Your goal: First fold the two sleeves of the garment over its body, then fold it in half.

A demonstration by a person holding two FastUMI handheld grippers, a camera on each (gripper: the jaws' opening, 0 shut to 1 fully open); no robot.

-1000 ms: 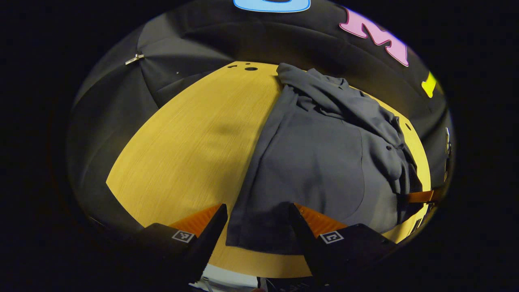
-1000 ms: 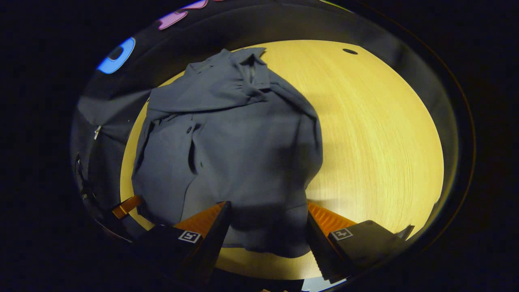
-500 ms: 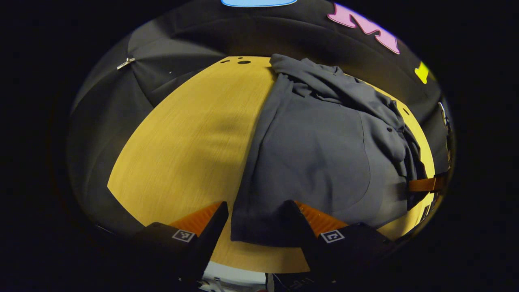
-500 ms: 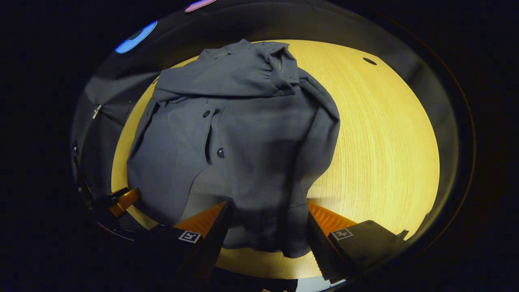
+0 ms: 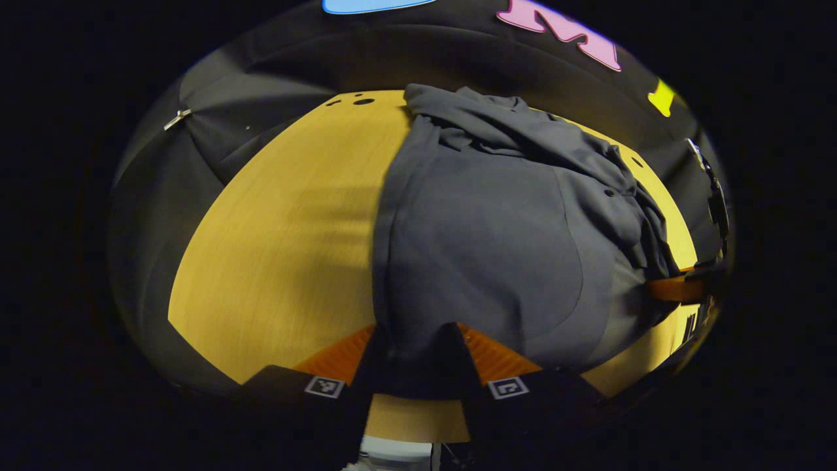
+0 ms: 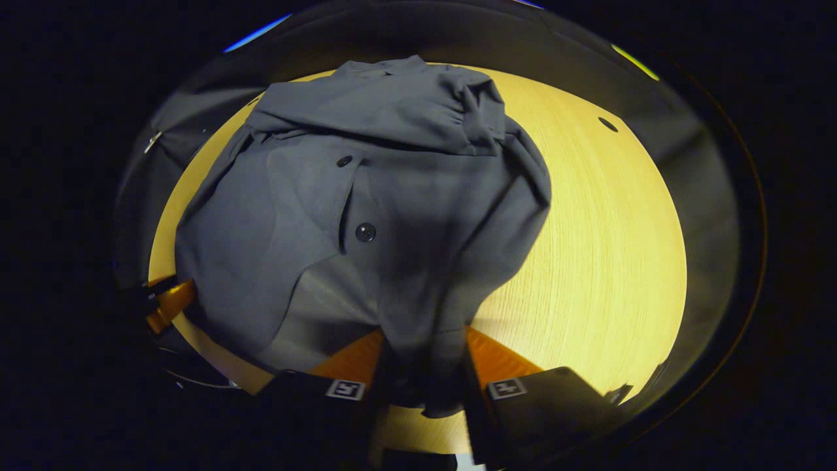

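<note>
A dark grey button shirt lies on the yellow wooden table, its sleeves bunched across the far, collar end. My left gripper is at the near hem's left corner, its jaws drawn in with the cloth pinched between them. In the right gripper view the shirt shows its button placket, and my right gripper holds the hem's right corner, a bit of cloth hanging below its jaws. Each gripper shows at the other view's edge: the right gripper, the left gripper.
The table's near edge runs just under both grippers. Small cable holes sit near the far corners. Bare wood lies to the shirt's left and right. A metal clip hangs on the black wall.
Both grippers have moved forward onto the near hem and their jaws have drawn together on the cloth. The hem has bunched and risen a little.
</note>
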